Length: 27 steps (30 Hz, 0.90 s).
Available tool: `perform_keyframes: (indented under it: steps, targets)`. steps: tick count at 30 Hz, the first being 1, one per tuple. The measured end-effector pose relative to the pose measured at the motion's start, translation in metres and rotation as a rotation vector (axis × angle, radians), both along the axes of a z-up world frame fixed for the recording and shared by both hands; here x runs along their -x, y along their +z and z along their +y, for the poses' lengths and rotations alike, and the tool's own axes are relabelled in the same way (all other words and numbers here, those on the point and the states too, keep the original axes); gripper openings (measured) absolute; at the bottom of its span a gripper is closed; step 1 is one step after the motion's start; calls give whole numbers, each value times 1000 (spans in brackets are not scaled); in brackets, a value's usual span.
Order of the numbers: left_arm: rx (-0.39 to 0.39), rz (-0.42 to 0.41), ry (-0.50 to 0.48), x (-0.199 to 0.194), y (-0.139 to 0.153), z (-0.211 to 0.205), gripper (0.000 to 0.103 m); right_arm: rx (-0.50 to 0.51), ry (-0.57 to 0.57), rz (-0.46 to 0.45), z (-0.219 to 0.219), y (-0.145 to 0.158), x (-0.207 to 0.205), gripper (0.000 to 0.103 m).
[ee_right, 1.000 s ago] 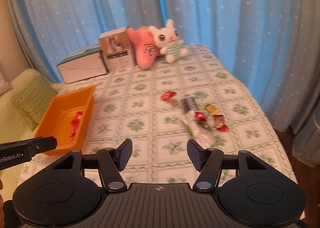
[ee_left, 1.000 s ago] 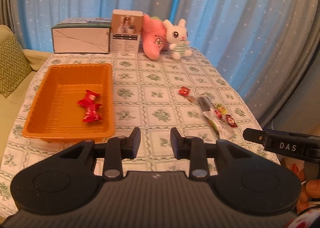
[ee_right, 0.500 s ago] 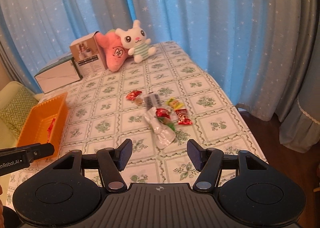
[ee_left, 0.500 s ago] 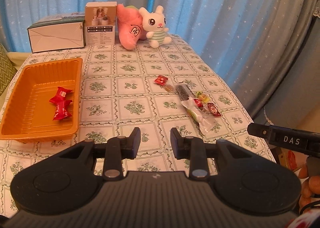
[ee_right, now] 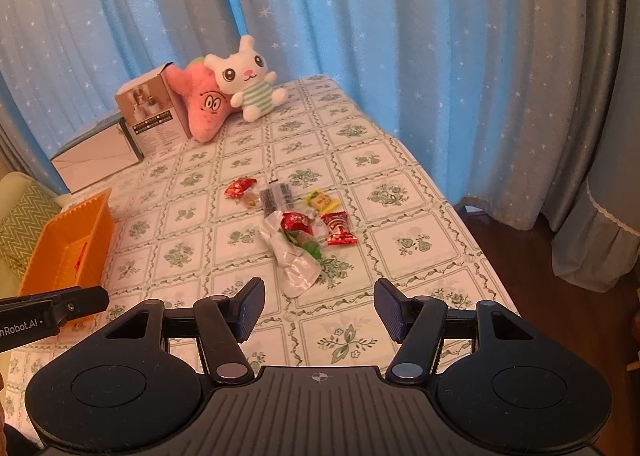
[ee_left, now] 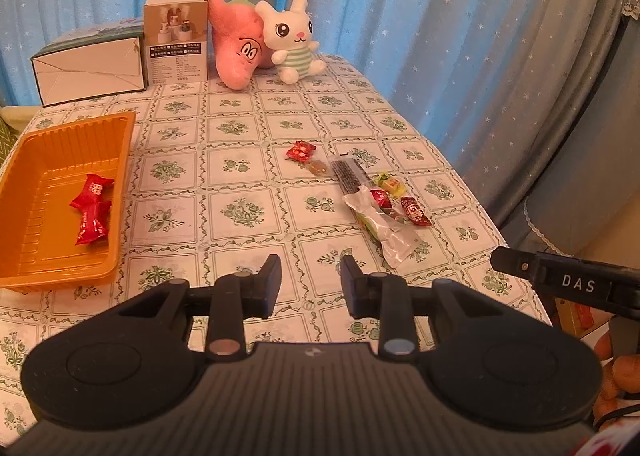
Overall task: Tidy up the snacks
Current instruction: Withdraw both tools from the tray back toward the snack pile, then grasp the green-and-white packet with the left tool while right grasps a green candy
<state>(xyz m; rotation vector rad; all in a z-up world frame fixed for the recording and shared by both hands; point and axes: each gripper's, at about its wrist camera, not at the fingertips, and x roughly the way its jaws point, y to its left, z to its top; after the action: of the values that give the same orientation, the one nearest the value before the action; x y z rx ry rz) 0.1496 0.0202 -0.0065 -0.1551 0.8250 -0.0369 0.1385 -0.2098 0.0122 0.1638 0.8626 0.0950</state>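
Observation:
An orange tray (ee_left: 24,268) (ee_right: 60,244) stands at the table's left with two red wrapped snacks (ee_left: 92,208) in it. Several loose snacks lie in a cluster right of centre: a red candy (ee_left: 300,151) (ee_right: 239,187), a dark bar (ee_left: 348,172) (ee_right: 276,194), a yellow candy (ee_left: 390,183) (ee_right: 320,200), a red packet (ee_left: 415,211) (ee_right: 338,229) and a clear wrapper (ee_left: 390,234) (ee_right: 294,260). My left gripper (ee_left: 310,280) hovers open and empty near the table's front edge. My right gripper (ee_right: 318,304) hangs open and empty just short of the clear wrapper.
At the back stand a flat box (ee_left: 88,70), an upright carton (ee_left: 176,42), a pink plush (ee_left: 236,50) and a white bunny plush (ee_left: 294,42). Blue starred curtains surround the table. The table's right edge drops to a dark floor (ee_right: 532,268). A green cushion (ee_right: 24,224) lies left.
Both grippers have shifted right and a little lower, so the tray slid left in both views and the snack cluster came nearer. Jaws kept their width.

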Motion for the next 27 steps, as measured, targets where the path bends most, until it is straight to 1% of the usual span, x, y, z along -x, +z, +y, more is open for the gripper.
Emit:
perform_keyframes:
  steps: [8, 14, 22, 27]
  targets:
    - [5, 27, -15, -26, -16, -12, 29, 2, -16, 14, -13, -16, -16, 61]
    - [17, 48, -22, -53, -34, -24, 30, -11, -32, 24, -24, -33, -34, 61]
    - [59, 73, -18, -89, -63, -40, 30, -20, -24, 33, -33, -58, -64, 61]
    - [116, 71, -8, -112, -79, -48, 30, -21, -19, 33, -40, -73, -84, 61]
